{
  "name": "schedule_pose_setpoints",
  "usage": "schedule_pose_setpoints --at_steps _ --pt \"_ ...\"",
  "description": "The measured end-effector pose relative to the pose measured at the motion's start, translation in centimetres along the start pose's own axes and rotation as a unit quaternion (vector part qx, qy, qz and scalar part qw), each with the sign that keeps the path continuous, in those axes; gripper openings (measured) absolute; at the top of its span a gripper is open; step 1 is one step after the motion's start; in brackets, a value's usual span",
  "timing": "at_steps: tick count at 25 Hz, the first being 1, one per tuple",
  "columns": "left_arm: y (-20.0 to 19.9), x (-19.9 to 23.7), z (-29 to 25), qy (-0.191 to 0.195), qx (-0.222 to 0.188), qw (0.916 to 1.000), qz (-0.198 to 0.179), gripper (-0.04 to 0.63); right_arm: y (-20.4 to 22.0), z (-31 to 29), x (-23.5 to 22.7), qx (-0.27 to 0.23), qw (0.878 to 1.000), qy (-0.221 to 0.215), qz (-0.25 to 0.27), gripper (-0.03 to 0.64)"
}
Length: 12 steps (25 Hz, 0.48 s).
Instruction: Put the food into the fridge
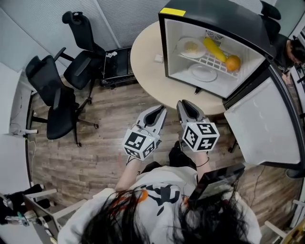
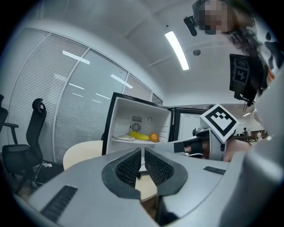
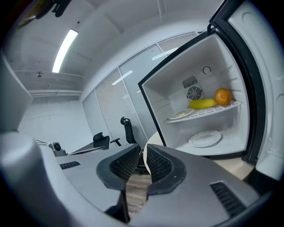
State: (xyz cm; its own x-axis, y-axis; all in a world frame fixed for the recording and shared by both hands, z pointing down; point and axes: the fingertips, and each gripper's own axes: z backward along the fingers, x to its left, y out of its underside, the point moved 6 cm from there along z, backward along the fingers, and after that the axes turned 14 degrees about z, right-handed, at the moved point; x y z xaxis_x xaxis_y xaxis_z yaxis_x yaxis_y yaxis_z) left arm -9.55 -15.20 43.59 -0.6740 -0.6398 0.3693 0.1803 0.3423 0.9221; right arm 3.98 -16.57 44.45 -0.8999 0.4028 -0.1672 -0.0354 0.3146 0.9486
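Note:
The small fridge (image 1: 209,12) stands open on the round table (image 1: 145,57). On its wire shelf lie a plate of food (image 1: 191,47), a banana (image 1: 214,49) and an orange (image 1: 233,63). An empty plate (image 1: 203,73) rests on the fridge floor. My left gripper (image 1: 159,109) and right gripper (image 1: 183,103) hover side by side over the wooden floor, short of the table edge and pointing at the fridge. Both are shut with nothing between the jaws. In the left gripper view the banana (image 2: 140,136) and orange (image 2: 153,137) show beyond my closed left gripper (image 2: 142,150). The right gripper (image 3: 144,150) faces the orange (image 3: 223,96) and the empty plate (image 3: 205,138).
The fridge door (image 1: 262,121) hangs wide open to the right of my right gripper. Two black office chairs (image 1: 55,100) (image 1: 83,62) stand to the left of the table. A small white object (image 1: 158,58) lies on the table beside the fridge.

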Motion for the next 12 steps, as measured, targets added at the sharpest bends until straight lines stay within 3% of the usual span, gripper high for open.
schedule_pose_setpoints --at_steps 12 --pt "2.9 -3.7 9.5 0.023 0.008 0.9997 0.008 0.015 4.3 8.0 8.4 0.017 1.0 0.012 -0.013 0.062"
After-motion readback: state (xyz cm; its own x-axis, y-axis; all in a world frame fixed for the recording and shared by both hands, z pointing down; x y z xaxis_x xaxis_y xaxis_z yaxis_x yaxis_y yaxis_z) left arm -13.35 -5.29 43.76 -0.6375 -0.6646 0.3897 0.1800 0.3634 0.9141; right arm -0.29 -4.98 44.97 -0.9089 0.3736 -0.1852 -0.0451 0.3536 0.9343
